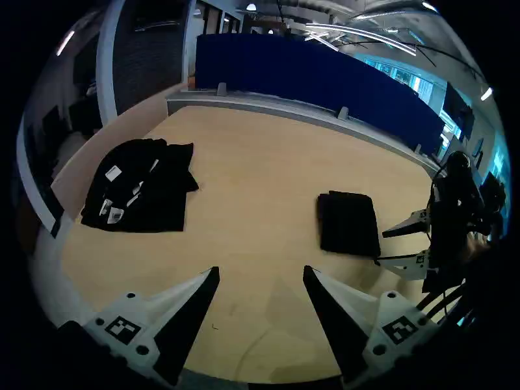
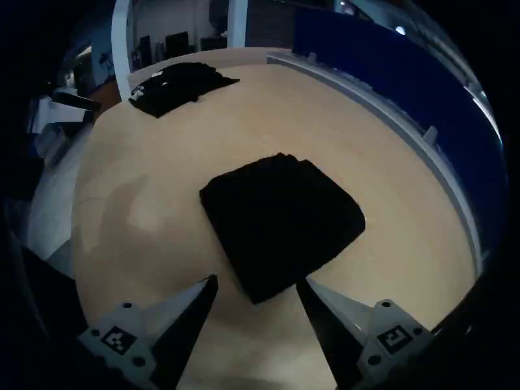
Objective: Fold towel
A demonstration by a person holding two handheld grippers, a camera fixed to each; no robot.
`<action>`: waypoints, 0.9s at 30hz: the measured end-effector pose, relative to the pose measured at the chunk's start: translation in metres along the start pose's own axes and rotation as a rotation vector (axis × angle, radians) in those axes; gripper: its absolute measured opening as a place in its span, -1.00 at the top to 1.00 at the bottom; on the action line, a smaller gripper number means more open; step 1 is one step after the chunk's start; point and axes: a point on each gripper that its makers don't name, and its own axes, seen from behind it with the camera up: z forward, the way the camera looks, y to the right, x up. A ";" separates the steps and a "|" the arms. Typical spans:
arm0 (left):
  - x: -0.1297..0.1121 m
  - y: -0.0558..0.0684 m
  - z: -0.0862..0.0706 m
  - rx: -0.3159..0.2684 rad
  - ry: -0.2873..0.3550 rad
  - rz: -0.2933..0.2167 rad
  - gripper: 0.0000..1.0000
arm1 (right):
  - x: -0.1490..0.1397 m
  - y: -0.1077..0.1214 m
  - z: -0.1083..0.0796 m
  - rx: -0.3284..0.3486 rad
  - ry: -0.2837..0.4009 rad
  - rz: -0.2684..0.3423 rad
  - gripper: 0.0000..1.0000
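Observation:
A black towel (image 1: 348, 222) lies folded into a neat rectangle on the light wooden table (image 1: 260, 175). In the right gripper view the same folded towel (image 2: 283, 221) sits just ahead of my right gripper (image 2: 257, 289), which is open and holds nothing. My left gripper (image 1: 260, 279) hovers open over bare table, well left of the towel. The left gripper view also shows the right gripper (image 1: 396, 246) at the towel's right edge, its fingers apart.
A pile of black towels with white tags (image 1: 140, 185) lies at the table's far left, seen also as the pile (image 2: 179, 84) at the back. A blue partition (image 1: 312, 78) runs behind the table's far edge.

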 end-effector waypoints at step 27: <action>0.001 0.004 0.000 -0.004 -0.001 0.004 -0.91 | -0.022 -0.002 0.006 -0.020 -0.027 0.085 0.35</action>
